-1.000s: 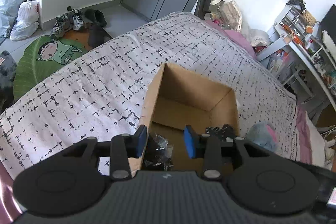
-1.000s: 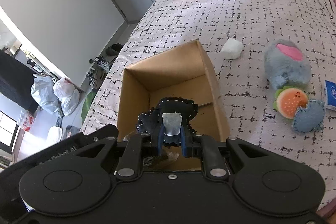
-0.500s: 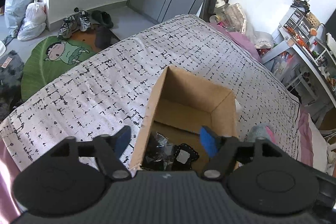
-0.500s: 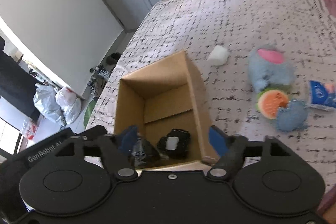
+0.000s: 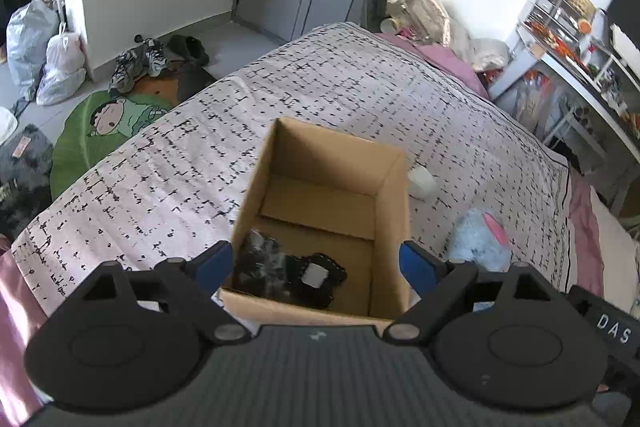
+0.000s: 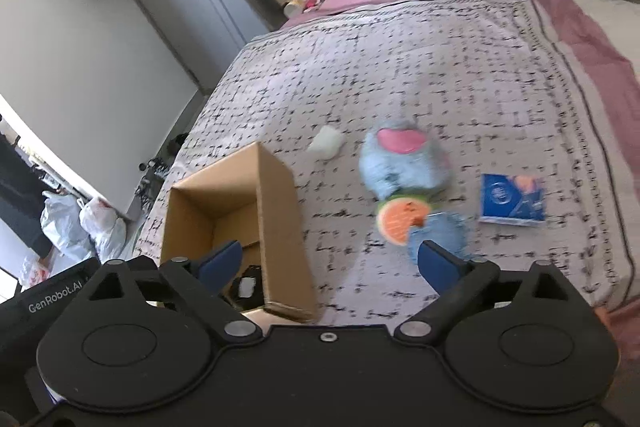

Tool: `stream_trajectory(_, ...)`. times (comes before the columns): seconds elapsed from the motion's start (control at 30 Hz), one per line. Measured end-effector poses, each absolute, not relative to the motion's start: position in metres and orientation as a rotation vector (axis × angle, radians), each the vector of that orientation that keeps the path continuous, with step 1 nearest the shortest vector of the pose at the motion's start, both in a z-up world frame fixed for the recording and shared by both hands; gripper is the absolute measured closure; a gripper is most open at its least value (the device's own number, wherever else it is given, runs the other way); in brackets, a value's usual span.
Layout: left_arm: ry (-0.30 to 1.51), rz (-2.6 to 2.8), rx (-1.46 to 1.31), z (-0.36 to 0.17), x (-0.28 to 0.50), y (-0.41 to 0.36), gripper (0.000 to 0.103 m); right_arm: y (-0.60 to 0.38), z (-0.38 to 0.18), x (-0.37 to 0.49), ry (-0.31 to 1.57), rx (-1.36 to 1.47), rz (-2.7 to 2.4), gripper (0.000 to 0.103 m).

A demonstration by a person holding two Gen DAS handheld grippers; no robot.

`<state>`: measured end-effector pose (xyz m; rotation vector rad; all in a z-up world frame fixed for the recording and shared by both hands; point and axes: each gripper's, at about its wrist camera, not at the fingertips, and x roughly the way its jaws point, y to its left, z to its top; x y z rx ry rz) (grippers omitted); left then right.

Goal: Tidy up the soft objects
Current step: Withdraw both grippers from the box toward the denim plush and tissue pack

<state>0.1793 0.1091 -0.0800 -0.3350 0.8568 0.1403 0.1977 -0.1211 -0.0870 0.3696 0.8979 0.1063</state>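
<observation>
An open cardboard box (image 5: pixel 390 187) (image 6: pixel 280 211) stands on the patterned bed. Inside lie a black soft piece with a grey patch (image 5: pixel 316 277) and a dark crinkly bundle (image 5: pixel 258 261). My left gripper (image 5: pixel 316 263) is open and empty, just above the box's near edge. My right gripper (image 6: pixel 330 263) is open and empty, to the right of the box. On the bed to the right lie a grey-blue plush with a pink patch (image 6: pixel 404 163) (image 5: pixel 478 239), a watermelon-slice toy (image 6: pixel 400 221), a blue denim-like soft piece (image 6: pixel 440 235) and a small white soft lump (image 6: pixel 328 143) (image 5: pixel 422 183).
A blue packet (image 6: pixel 512 199) lies on the bed (image 5: pixel 320 87) at the right. Shoes (image 5: pixel 140 61), plastic bags (image 5: pixel 44 55) and a green cartoon mat (image 5: pixel 108 123) are on the floor to the left. A cluttered shelf (image 5: pixel 568 39) stands to the right of the bed.
My right gripper opened and dropped the black soft piece into the box, then swung right toward the toys. My left gripper opened wide and drew back a little from the box.
</observation>
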Motion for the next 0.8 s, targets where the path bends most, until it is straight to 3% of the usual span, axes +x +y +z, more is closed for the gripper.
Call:
stream_trajectory(0.37, 0.857, 0.114, -0.28, -0.073, 0.175, 0.063, 0.007, -0.173, -0.089, 0.187, 0.883, 0.404, 0.082, 0.0)
stream_trajectory(0.8, 0.88, 0.081, -0.213, -0.078, 0.185, 0.015, 0.007, -0.226, -0.101, 0.19, 0.889, 0.465, 0.048, 0.0)
